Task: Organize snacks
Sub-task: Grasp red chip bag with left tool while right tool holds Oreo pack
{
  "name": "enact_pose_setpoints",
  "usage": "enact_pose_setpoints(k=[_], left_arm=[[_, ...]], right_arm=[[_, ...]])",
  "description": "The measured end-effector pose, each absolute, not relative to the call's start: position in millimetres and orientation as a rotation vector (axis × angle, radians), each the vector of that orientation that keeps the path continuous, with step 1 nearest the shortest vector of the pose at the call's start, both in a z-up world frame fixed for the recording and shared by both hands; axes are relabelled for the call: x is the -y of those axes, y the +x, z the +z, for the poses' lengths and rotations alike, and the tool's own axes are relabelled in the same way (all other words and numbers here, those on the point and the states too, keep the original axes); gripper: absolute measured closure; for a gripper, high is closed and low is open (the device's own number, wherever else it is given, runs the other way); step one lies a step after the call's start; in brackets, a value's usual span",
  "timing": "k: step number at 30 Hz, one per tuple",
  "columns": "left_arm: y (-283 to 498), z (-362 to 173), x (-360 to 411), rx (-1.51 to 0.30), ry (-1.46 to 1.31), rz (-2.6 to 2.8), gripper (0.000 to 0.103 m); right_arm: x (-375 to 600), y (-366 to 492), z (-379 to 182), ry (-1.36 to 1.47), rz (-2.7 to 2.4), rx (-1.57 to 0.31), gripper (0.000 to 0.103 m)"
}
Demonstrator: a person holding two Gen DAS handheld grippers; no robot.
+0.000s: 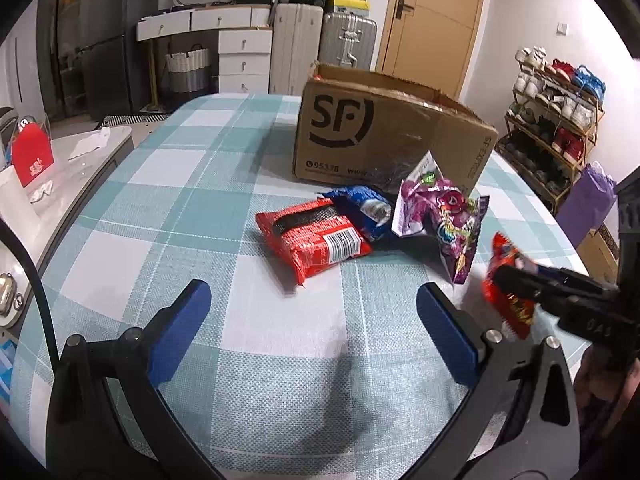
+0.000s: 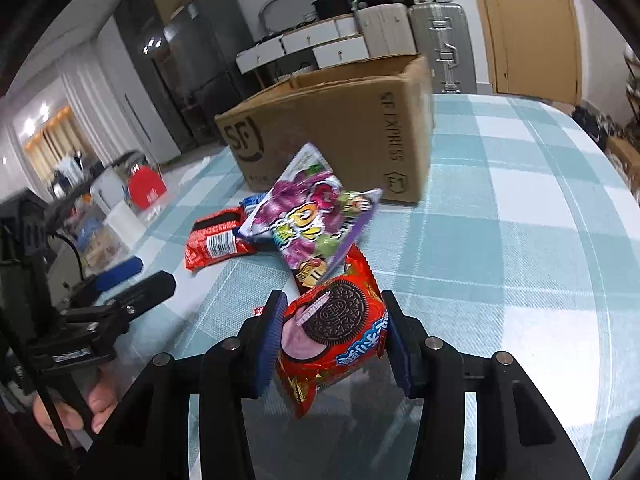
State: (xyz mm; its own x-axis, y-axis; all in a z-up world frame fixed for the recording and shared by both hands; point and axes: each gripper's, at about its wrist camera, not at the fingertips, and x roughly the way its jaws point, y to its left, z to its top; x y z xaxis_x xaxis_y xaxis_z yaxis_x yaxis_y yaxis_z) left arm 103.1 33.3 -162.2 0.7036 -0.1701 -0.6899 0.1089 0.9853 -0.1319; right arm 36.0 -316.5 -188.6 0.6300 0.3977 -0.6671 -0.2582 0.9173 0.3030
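Red wrapping is showing between the blue pads of the right gripper (image 2: 334, 344): an Oreo pack (image 2: 334, 334) is sitting clamped there, both pads pressing on its sides, its lower end hanging below the fingers above the checked tablecloth (image 2: 520, 240). In the left wrist view the same pack (image 1: 506, 292) is appearing at the right edge, blurred, with the right gripper's black finger lying across it.

The left gripper (image 1: 312, 332) is hovering with its jaws standing wide apart and nothing between them but bare cloth.

Three more snacks are lying together on the cloth in front of the cardboard box (image 1: 384, 136). A red pack (image 1: 316, 240) with a barcode is lying flat, nearest the left gripper. A blue pack (image 1: 364, 208) is lying just behind it, touching it. A purple bag (image 1: 440, 216) is leaning to the right of the blue one, close to the box's front corner. The box is standing open-topped on the table. A person's fingers (image 2: 100, 408) are curling around the left gripper's handle in the right wrist view.
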Motion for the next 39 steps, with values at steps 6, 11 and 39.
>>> enact_pose_setpoints(k=[6,11,39], left_arm=[[108,-167,-27,-0.807,-0.061,-0.184,0.000],[125,-167,-26,-0.813,-0.002,-0.180,0.000],[198,-188,-32,-0.971,-0.005,-0.108,0.044]], right_arm=[[338,23,-182,0.198,0.359,-0.751,0.056],[352,19,-182,0.242,0.367,-0.739,0.056],[366,19,-186,0.343,0.398,-0.744,0.056]])
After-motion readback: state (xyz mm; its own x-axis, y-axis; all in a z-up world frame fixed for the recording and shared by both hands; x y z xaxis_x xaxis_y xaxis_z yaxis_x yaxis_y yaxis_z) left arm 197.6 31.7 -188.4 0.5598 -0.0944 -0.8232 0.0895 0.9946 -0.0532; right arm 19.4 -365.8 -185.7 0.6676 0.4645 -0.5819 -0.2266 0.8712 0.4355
